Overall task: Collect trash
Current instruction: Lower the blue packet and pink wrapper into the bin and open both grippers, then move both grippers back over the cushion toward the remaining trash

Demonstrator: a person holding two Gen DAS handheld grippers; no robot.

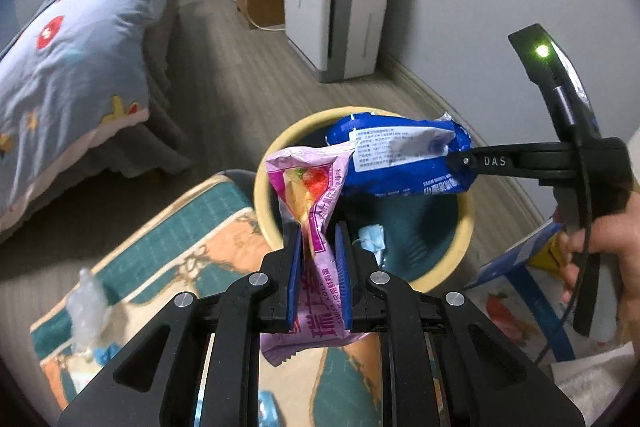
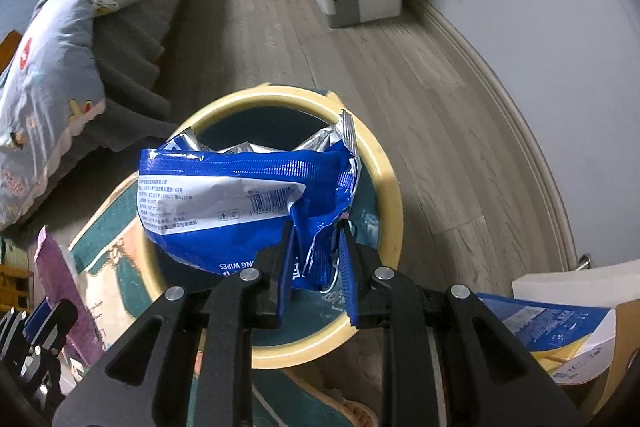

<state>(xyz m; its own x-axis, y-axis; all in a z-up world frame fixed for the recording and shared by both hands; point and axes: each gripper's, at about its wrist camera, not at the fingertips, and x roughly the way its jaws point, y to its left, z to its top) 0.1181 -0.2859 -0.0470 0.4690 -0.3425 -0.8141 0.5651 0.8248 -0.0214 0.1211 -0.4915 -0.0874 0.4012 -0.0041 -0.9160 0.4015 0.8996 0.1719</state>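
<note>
Left gripper [image 1: 319,247]: fingers narrow, clamped on the lower half of a pink snack wrapper [image 1: 310,187]; the wrapper's top leans over the near-left rim of the waste bin [image 1: 262,183]. Right gripper [image 2: 315,247]: fingers narrow, pinching the crumpled right end of a blue wet-wipes pack [image 2: 240,203], which hangs flat across the bin mouth. Bin has a yellow rim and dark liner and stands on the wood floor at the far edge of a patterned rug [image 1: 192,227]. A blue face mask [image 1: 374,241] already lies inside.

Step in hand, as judged: drop both pieces into the bin.
- Wipes pack is centred over the opening; spreading the right fingers should let it fall clean
- Pink wrapper sits above the rim, not the opening; carry it farther right before letting go, else it may catch on the rim or land on the rug
- Release one at a time so they do not snag

Clear crumpled plastic [image 1: 86,311] remains on the rug, near left
</note>
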